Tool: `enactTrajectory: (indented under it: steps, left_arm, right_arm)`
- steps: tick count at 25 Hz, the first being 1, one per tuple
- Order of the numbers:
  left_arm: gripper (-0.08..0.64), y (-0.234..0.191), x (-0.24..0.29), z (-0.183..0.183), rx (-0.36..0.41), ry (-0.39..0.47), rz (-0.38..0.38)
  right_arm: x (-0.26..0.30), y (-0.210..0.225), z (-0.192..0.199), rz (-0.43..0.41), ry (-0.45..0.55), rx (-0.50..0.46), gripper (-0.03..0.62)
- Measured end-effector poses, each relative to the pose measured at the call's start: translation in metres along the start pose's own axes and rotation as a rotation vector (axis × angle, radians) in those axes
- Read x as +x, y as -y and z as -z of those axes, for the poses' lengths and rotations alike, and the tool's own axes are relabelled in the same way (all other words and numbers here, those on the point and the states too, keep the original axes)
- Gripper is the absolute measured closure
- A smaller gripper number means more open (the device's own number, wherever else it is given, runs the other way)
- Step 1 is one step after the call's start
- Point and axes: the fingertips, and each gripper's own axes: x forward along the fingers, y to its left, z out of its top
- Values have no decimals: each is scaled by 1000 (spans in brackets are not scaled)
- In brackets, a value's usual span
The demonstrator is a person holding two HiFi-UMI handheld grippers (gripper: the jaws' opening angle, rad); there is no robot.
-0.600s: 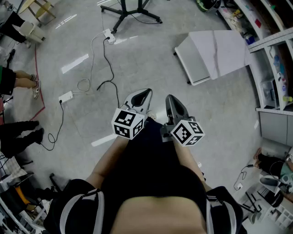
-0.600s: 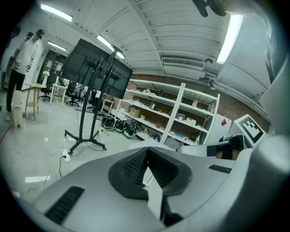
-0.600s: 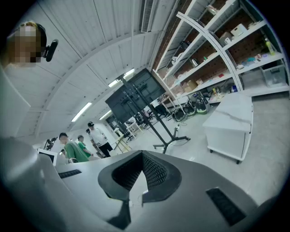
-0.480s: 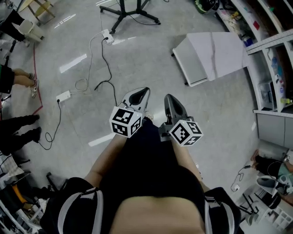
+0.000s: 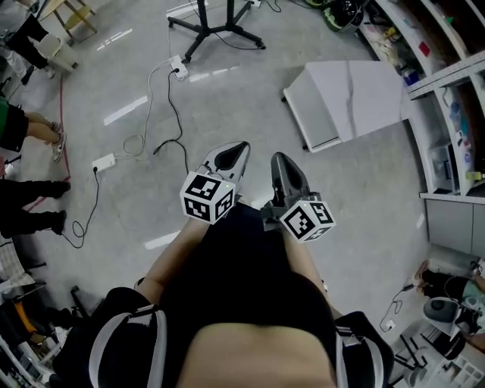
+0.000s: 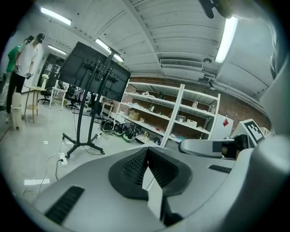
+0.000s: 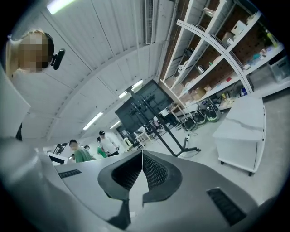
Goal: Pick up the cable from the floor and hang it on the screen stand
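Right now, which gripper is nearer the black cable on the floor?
Left. The left gripper hovers just right of the black cable; the right gripper is farther right, beyond the left one.

Cable (image 5: 177,114) loose on floor (image 5: 250,106); stand (image 5: 204,21) upright

We hold two grippers, the left gripper (image 5: 241,148) and the right gripper (image 5: 280,159), each carrying one marker cube (image 5: 208,198). On the floor we count one screen stand (image 5: 216,19), one white table (image 5: 341,95) and two power strips (image 5: 179,65), each trailing one black cable (image 5: 176,114). Two bystanders (image 5: 34,130) stand at the left edge.
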Motion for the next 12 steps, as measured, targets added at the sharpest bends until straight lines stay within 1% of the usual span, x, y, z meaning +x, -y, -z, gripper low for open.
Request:
enactTrajectory:
  steps: [6,12]
  left_arm:
    - [552,12,12,0,6,3,-26]
    - [552,-1,24,-7,-1,-1,-56]
  right_arm:
    - [-1,25,-14,6,11,7,568]
    - [16,31,-17,-17,-5,15,568]
